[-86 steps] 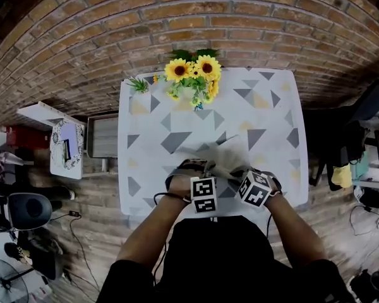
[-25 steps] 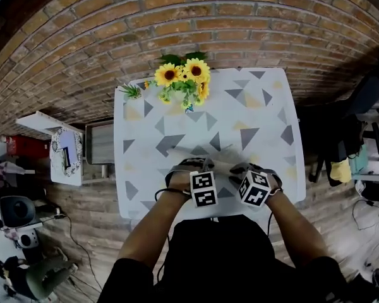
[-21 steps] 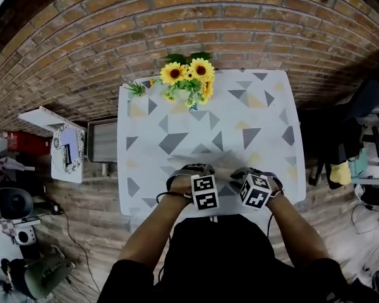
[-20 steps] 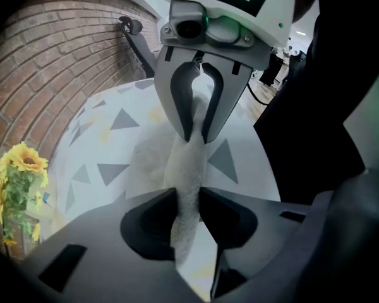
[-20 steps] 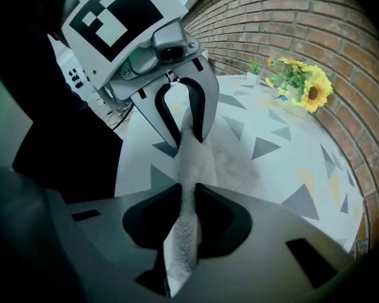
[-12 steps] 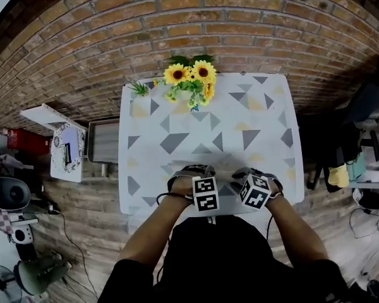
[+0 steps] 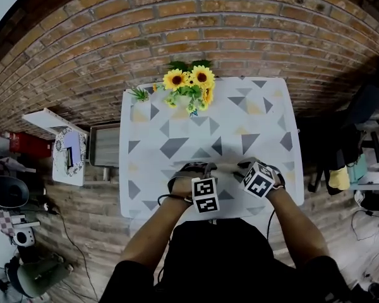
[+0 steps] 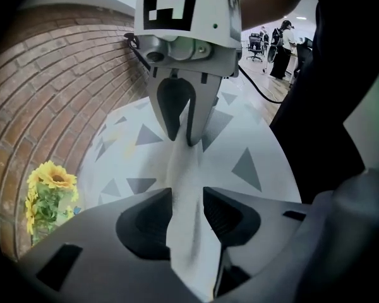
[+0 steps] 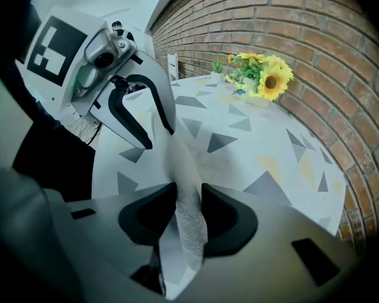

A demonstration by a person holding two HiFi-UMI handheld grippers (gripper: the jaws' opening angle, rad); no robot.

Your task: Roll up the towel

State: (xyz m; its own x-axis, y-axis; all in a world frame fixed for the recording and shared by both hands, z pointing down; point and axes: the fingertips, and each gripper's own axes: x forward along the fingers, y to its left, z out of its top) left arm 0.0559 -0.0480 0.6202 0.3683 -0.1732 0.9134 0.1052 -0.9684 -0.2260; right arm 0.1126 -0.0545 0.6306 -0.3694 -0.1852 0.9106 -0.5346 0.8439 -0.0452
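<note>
The towel (image 8: 184, 169) is a narrow pale roll stretched between my two grippers near the table's front edge. In the head view only a thin strip of the towel (image 7: 226, 165) shows between the hands. My left gripper (image 8: 187, 197) has the roll between its pads; its jaws are opening while the cloth still touches both pads. My right gripper (image 9: 188, 194) holds the other end the same way, its jaws opening too. Each gripper view shows the opposite gripper at the roll's far end: the right gripper (image 8: 180, 131) and the left gripper (image 9: 155, 134). A loose towel end hangs below the right jaws.
The table (image 7: 177, 118) has a white cloth with grey and yellow triangles. A bunch of sunflowers (image 7: 189, 84) stands at its far edge beside a small green plant (image 7: 139, 93). A brick wall rises behind. A white side stand (image 7: 68, 153) is to the left.
The loose bunch of towel seen earlier is now a thin roll low on the table. The right gripper has shifted slightly right and its marker cube has rolled; the left has hardly moved.
</note>
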